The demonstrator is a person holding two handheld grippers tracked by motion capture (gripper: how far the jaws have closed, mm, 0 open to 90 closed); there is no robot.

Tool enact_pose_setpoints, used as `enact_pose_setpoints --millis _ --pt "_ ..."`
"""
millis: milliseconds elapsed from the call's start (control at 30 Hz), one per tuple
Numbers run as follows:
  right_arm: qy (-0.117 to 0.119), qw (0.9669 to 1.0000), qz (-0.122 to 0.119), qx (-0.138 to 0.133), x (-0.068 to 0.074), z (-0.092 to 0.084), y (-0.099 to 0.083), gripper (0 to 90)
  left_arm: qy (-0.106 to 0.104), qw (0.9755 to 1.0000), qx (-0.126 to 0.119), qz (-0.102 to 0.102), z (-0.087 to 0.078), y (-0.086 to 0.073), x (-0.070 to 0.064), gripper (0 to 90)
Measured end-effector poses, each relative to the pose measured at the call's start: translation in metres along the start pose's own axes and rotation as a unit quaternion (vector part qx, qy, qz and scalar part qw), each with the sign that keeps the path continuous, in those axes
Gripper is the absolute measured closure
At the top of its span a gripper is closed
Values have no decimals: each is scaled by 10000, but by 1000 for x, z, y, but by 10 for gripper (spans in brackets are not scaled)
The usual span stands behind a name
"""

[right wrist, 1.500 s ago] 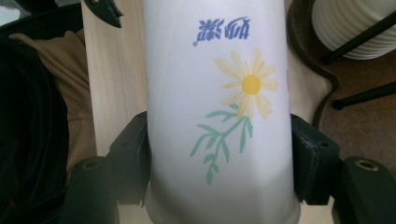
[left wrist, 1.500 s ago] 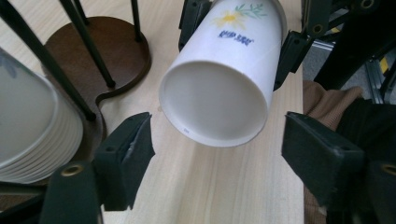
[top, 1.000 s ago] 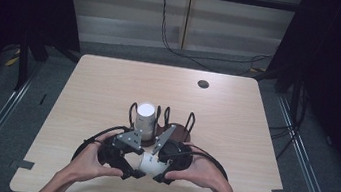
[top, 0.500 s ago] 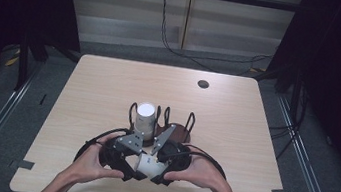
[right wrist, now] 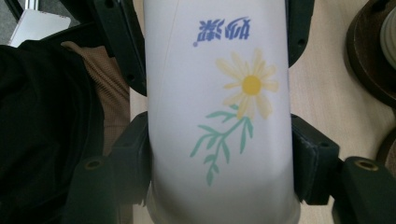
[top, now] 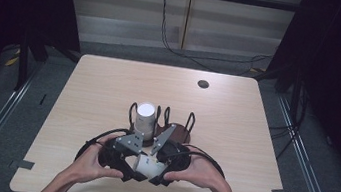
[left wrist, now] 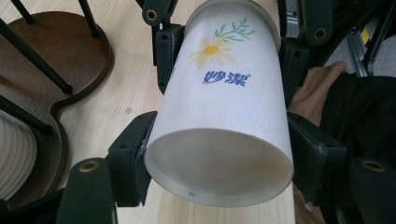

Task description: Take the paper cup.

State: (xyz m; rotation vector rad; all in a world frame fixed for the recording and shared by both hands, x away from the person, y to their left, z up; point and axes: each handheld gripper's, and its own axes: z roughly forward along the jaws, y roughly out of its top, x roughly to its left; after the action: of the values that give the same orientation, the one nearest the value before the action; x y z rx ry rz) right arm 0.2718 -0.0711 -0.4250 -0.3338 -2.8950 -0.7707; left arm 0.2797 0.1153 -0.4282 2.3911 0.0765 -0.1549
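White flower-printed paper cup (top: 144, 165) seen low centre of frame, clamped in right gripper (top: 161, 168); left gripper (top: 129, 165) jaws just closing around it, pads at its sides.

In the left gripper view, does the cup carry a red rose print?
No. The cup shows a yellow daisy with a green sprig and blue lettering, no red rose.

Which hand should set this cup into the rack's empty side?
Right, probably. The right tool is clamped on the paper cup and sits nearer the empty side of the rack; the left tool, jaws just closing around the same cup, faces the cup stack.
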Motion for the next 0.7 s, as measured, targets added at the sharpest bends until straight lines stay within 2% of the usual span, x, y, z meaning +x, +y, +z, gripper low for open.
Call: enact_pose_setpoints --millis 133,200,233,467,567,700 --pt "18 9999 -11 -117 -1 -3 -2 337 -76 10000 -56 -22 -4 -1 2 359" --pt "9 9998 -92 -195 -2 -3 -2 330 -81 9999 -95 -34 -5 -1 2 363" --pt "17 9998 -23 -202 -1 -4 -3 325 -102 9999 -116 -43 -5 -1 2 364" --pt "19 9994 -28 -335 -2 -6 -4 257 -95 9998 -165 -49 -7 1 0 369" --pt "35 9984 -71 -553 -3 -9 -6 195 -97 9996 -251 -102 -9 3 -1 369" --pt "-47 9969 -7 -779 -3 -16 -9 162 -50 9994 -309 -171 -12 2 0 369"
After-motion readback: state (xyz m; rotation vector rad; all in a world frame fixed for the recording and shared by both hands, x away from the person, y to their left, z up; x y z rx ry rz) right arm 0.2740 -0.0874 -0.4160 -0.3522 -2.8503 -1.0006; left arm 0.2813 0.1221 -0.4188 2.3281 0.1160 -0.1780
